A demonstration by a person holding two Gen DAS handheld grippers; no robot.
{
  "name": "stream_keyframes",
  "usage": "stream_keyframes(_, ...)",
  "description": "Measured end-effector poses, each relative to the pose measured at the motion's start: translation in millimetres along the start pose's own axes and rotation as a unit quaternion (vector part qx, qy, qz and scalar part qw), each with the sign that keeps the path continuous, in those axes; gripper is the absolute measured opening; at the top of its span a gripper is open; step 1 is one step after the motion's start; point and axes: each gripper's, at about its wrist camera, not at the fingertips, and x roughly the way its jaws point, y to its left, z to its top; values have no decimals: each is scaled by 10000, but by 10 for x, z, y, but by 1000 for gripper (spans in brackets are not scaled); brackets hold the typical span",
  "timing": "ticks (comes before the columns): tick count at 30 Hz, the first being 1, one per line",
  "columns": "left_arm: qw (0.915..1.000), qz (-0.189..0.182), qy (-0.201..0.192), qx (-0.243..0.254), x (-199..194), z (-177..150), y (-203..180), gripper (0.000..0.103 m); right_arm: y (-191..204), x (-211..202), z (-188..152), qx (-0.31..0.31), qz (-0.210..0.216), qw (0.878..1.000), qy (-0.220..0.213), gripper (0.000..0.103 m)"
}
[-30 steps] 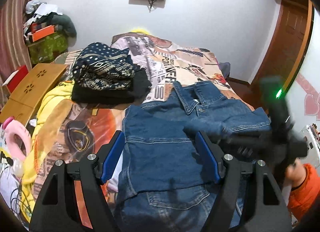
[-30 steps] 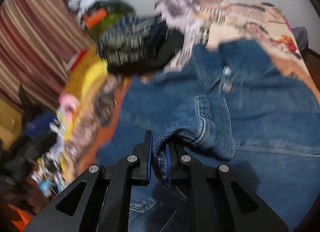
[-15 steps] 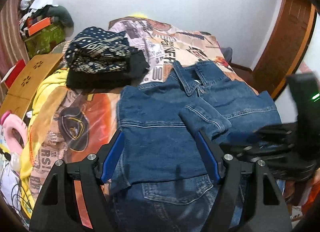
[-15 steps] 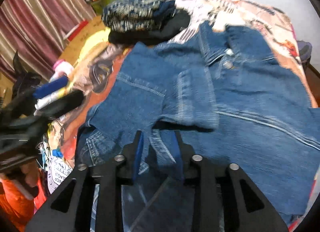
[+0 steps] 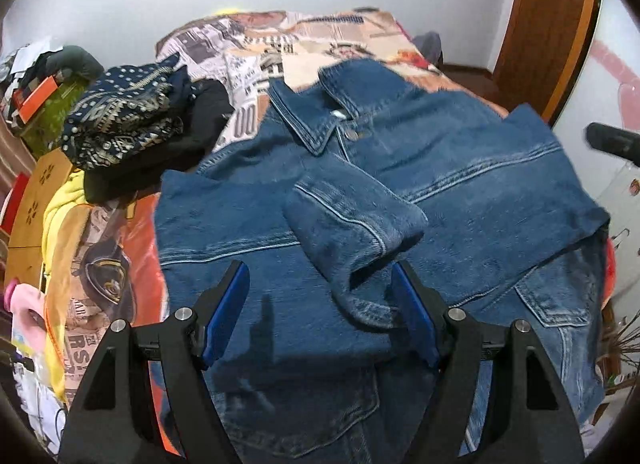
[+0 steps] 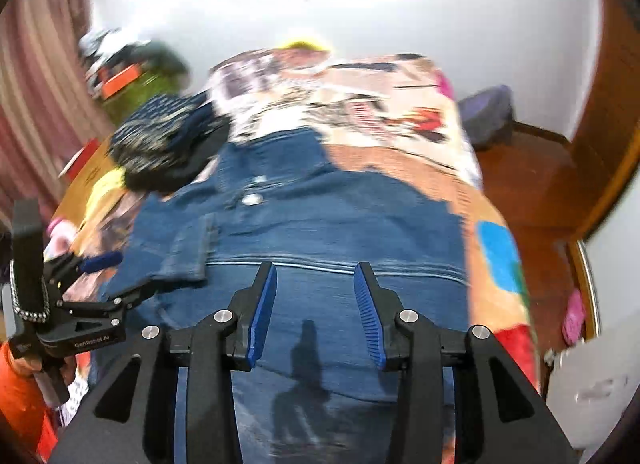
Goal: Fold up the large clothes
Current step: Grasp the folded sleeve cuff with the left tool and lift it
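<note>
My left gripper [image 5: 320, 304] spread wide, holding nothing, hovering over denim jacket [image 5: 460, 168] lying flat on patterned bedspread [image 5: 256, 52]; folded sleeve [image 5: 352, 224] lies across jacket front, cuff end between my fingertips, contact unclear. My right gripper [image 6: 316, 304] also spread, empty, above jacket lower half. Stack of folded clothes [image 5: 136, 120] beside jacket collar, at left

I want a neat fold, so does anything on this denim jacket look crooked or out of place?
Yes. On the denim jacket, the folded-in sleeve lies slanted across the front, its cuff end lifted and bunched rather than flat. The collar also sits skewed. Both grippers hang open above it.
</note>
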Motion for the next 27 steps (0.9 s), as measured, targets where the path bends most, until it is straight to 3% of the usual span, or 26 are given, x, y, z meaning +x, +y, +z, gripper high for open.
stream_keyframes(3,9999,5,152,-16,142,25,-42,72,-253,-18,-75,309,-210,9993,-8,37)
stream_keyframes(10,9981,-76,563,-220,457,98,-36,72,-618,-16,-261,947,-254,9952,57,37)
stream_keyframes(13,9976,-273,447,-445,422,170,43,53,-726,-1,-330,1099,-311,9934,123,37)
stream_keyframes(16,9967,-366,224,-688,328,253,138,30,-772,22,-347,1149,-341,9927,167,37)
stream_keyframes(20,9917,-543,-305,-1126,33,353,400,15,-782,46,-337,1158,-323,9926,169,37)
stream_keyframes(23,9828,-833,-710,-1488,-249,413,643,14,-761,71,-326,1159,-271,9928,163,37)
stream_keyframes(27,9744,-840,-1178,-1720,-542,470,850,13,-698,165,-351,1143,-192,9929,256,37)
